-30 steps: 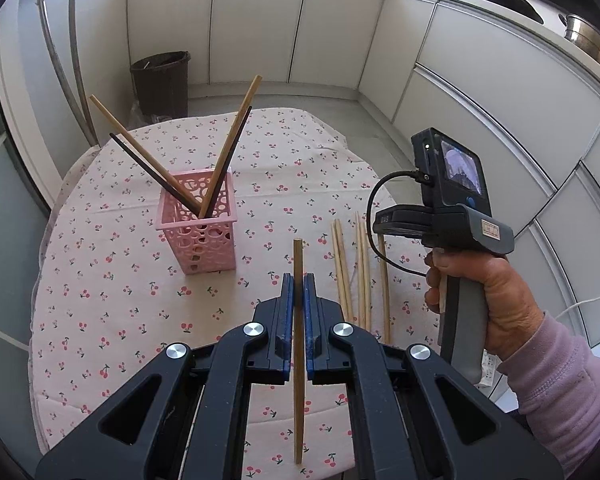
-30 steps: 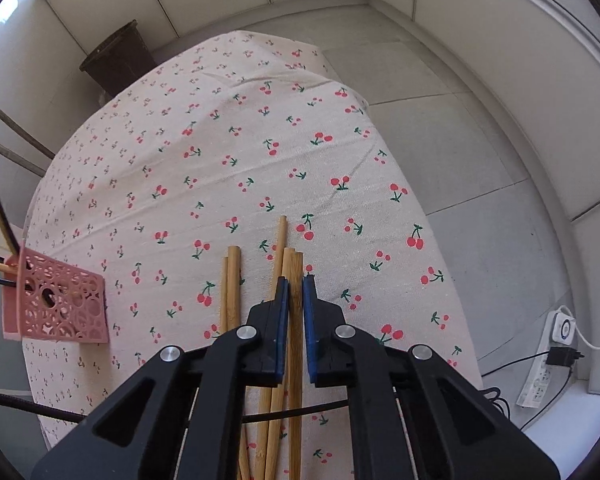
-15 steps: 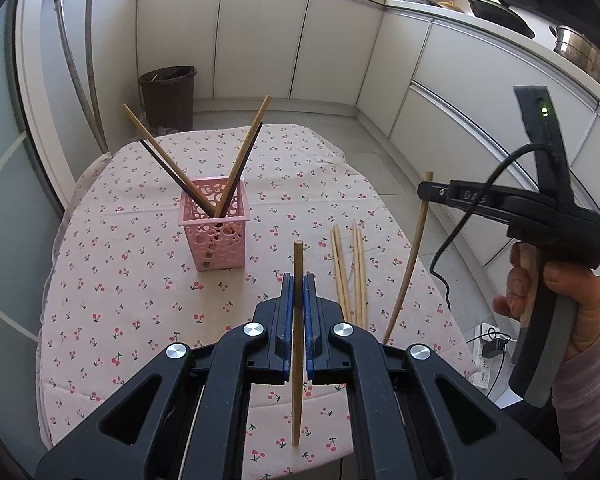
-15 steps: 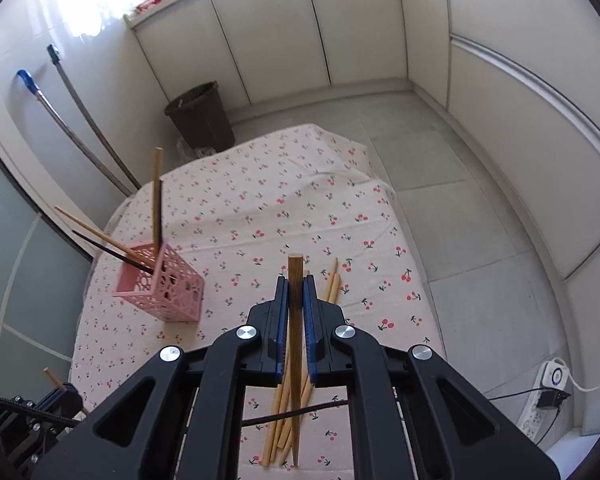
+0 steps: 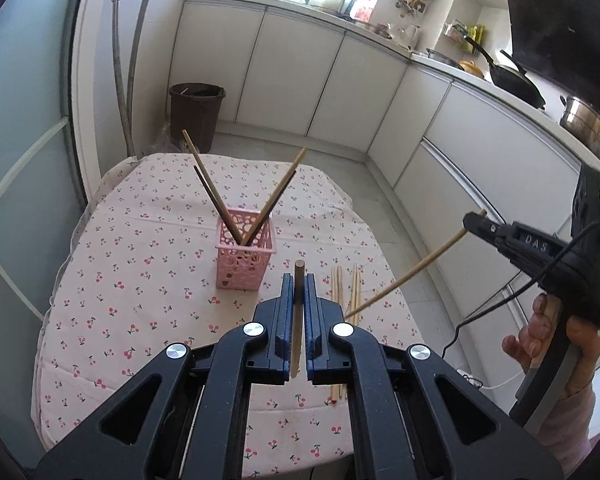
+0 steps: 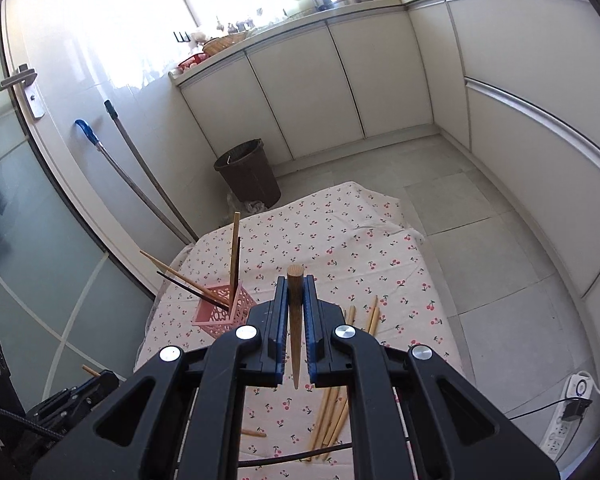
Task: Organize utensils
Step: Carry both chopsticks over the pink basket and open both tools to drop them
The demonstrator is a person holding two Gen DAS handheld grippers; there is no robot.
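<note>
A pink lattice basket [image 5: 245, 258] stands on the cherry-print tablecloth [image 5: 140, 280] with several chopsticks leaning out of it; it also shows in the right wrist view [image 6: 224, 310]. My left gripper [image 5: 299, 280] is shut on a wooden chopstick [image 5: 298, 312], held high above the table, right of the basket. My right gripper [image 6: 295, 284] is shut on another wooden chopstick [image 6: 295, 320], also raised; from the left wrist view that gripper [image 5: 476, 222] is at the right with its chopstick [image 5: 412, 274] slanting down. Several loose chopsticks [image 5: 346, 292] lie on the cloth, also in the right wrist view [image 6: 336, 396].
A dark bin [image 5: 196, 114] stands on the floor beyond the table. White cabinets [image 5: 340, 84] run along the back and right. Mop handles [image 6: 140, 184] lean at the left wall. A power strip [image 6: 572, 404] lies on the floor at right.
Both grippers have risen well above the table. The right gripper closed on a chopstick from the loose pile and lifted it. The left still holds its chopstick.
</note>
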